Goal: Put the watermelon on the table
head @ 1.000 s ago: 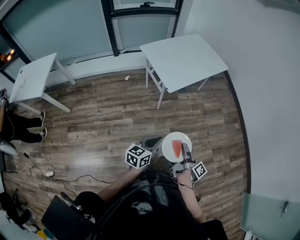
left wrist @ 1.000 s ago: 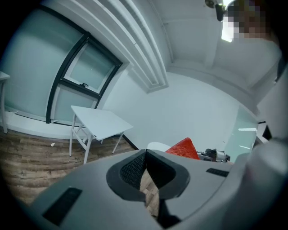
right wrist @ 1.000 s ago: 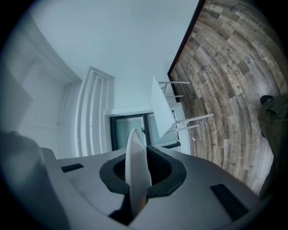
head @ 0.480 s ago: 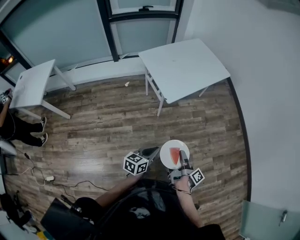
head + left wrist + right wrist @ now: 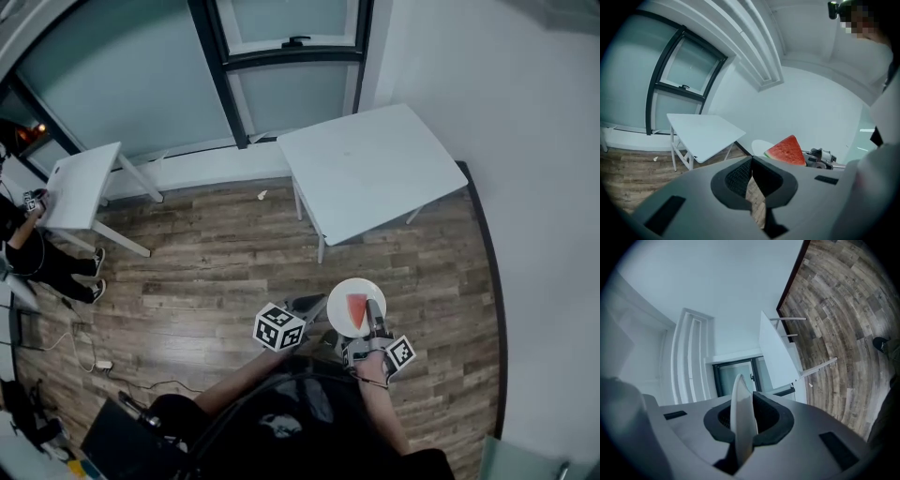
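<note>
Head view, steeply down onto a wood floor (image 5: 206,253). At upper left stands a small white side table (image 5: 80,178).

At lower centre, the left gripper (image 5: 315,303) has its jaws together on nothing, just left of a round white plate (image 5: 341,292). On the plate lies the watermelon (image 5: 356,310), a red triangular wedge with a thin green rind along one edge, flesh facing up.

Just right of it, the right gripper (image 5: 374,309) is clamped on the plate's near rim. It alone carries the plate above the floor.

The white table (image 5: 375,164), bare, fills the upper centre right, well apart from the plate. The step appears to be the carry. The plate should stay level, or the wedge may slide, and it should land well inside the table's edge.
</note>
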A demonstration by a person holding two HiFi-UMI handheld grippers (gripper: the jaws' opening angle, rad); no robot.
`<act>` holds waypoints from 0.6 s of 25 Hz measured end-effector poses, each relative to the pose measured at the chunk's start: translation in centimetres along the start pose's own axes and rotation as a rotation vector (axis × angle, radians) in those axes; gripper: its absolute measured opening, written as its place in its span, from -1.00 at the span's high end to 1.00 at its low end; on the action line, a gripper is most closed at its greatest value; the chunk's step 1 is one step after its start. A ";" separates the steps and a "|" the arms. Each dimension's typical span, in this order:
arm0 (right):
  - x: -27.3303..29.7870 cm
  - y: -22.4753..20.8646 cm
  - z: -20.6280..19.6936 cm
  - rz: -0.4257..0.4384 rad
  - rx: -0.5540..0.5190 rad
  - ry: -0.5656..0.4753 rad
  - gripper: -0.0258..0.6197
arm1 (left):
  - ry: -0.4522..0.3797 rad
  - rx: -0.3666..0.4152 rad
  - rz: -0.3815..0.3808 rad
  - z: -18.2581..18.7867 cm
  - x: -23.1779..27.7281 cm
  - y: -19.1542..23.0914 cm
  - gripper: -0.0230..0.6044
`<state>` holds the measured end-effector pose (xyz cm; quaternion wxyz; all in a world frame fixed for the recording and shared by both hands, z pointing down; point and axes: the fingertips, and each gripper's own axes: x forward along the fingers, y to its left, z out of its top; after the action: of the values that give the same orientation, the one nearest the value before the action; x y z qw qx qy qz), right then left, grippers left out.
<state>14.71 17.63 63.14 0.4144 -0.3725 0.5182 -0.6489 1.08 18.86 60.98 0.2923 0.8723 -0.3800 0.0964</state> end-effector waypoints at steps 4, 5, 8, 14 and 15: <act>1.3 0.0 1.5 -0.013 0.000 0.043 0.82 | 0.007 -0.025 0.030 0.5 2.0 0.6 0.91; 1.7 -0.1 2.1 -0.022 0.002 0.043 0.82 | 0.012 -0.032 0.033 0.6 2.6 0.8 0.91; 2.8 -0.7 3.4 -0.049 0.020 0.031 0.82 | 0.031 -0.055 0.040 0.9 4.0 1.8 0.91; 6.7 -0.6 5.5 -0.070 0.014 0.022 0.82 | 0.045 -0.072 0.023 3.7 7.9 4.9 0.91; 7.7 -0.6 6.0 -0.073 0.011 0.018 0.82 | 0.046 -0.072 0.019 4.3 8.7 5.7 0.91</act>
<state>17.12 8.41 65.28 0.3876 -0.3831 0.5044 -0.6698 2.81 8.01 63.40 0.3312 0.8552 -0.3844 0.1057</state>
